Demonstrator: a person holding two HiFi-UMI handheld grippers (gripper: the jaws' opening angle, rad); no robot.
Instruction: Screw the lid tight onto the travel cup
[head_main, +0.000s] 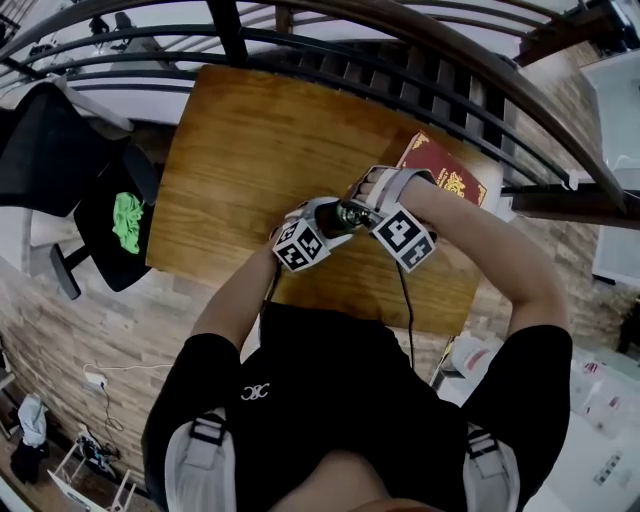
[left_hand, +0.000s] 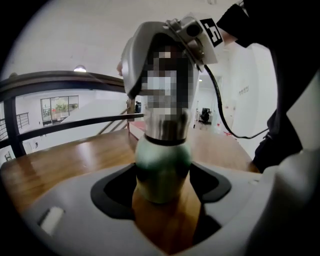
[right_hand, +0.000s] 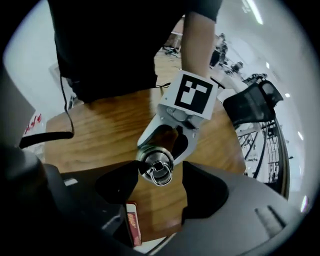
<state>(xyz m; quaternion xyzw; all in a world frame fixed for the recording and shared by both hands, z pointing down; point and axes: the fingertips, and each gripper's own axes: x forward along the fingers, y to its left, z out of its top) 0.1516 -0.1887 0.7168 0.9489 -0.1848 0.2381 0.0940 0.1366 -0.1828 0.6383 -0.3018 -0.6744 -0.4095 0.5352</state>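
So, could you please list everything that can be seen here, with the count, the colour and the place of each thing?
green metal travel cup: one, green, over the table, between the left gripper's jaws
silver steel lid with a ring on top: one, silver, on the cup's top, between the right gripper's jaws
brown wooden table: one, brown, under the cup
red book: one, red with gold print, on the table's far right corner
black chair: one, black, left of the table
bright green cloth: one, green, on the chair
dark metal railing: one, black, beyond the table
left gripper: one, grey, shut on the cup
right gripper: one, grey, shut on the lid
person's arms: two, bare, over the table's near edge
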